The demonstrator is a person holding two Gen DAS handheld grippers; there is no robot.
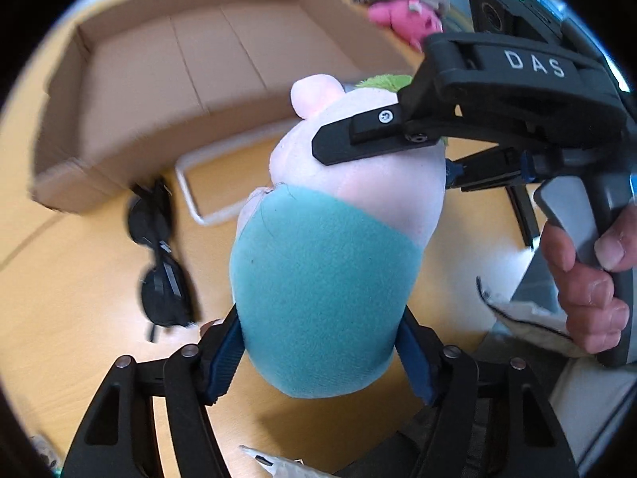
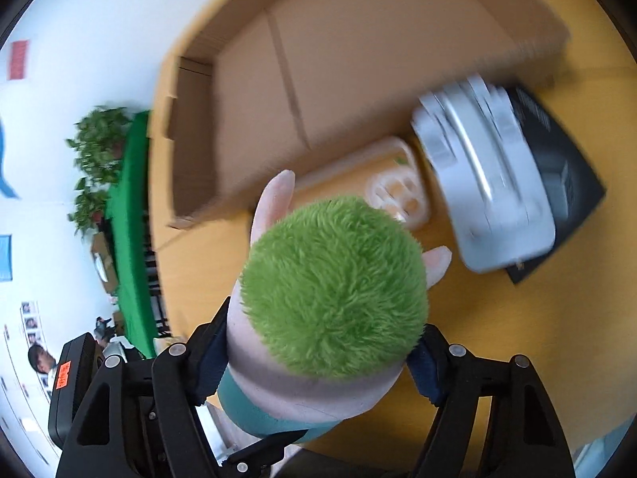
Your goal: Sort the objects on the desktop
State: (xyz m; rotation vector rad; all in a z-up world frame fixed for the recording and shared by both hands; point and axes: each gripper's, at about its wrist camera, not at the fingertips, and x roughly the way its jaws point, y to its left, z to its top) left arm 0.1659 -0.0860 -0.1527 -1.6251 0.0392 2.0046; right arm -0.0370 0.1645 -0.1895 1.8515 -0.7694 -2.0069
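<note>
A plush doll [image 1: 326, 279] with pale pink skin, a teal body and green fuzzy hair [image 2: 334, 286] hangs above the wooden desk. My left gripper [image 1: 318, 362] is shut on its teal lower body. My right gripper [image 2: 314, 362] is shut on its head, just below the hair; its black finger [image 1: 370, 135] shows across the doll's head in the left wrist view. An open, empty cardboard box [image 1: 191, 75] lies behind the doll; it also shows in the right wrist view [image 2: 358, 59].
Black sunglasses [image 1: 159, 255] lie on the desk left of the doll. A white tray [image 2: 398, 187] sits by the box. A grey-white device [image 2: 485, 191] rests on a black book [image 2: 565, 183]. A pink plush [image 1: 402, 16] lies at the back.
</note>
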